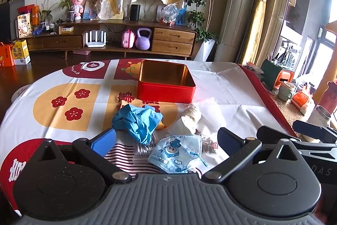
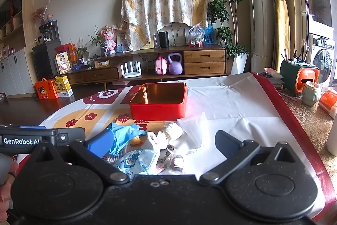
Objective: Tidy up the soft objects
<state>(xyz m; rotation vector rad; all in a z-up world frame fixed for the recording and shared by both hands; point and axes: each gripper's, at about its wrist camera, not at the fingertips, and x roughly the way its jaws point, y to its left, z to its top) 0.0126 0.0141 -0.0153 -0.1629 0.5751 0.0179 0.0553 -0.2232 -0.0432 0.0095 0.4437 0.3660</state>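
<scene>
A red open tin box (image 1: 166,91) (image 2: 158,109) stands empty on the patterned tablecloth (image 1: 227,85). In front of it lies a pile: crumpled blue gloves (image 1: 139,119) (image 2: 122,136), a blue cartoon face mask (image 1: 179,153) (image 2: 137,161), a pack of cotton swabs (image 1: 145,150), a white rolled bandage (image 1: 191,114) (image 2: 173,130), a striped cloth (image 1: 124,155) and a small yellow duck (image 2: 135,140). My left gripper (image 1: 166,139) is open, its fingers either side of the pile. My right gripper (image 2: 163,143) is open, just short of the pile.
A white tissue sheet (image 1: 210,111) lies right of the pile. A cluttered side table with a green mug (image 2: 310,93) and a white bottle (image 1: 318,119) is on the right. A wooden TV cabinet (image 2: 168,64) stands behind.
</scene>
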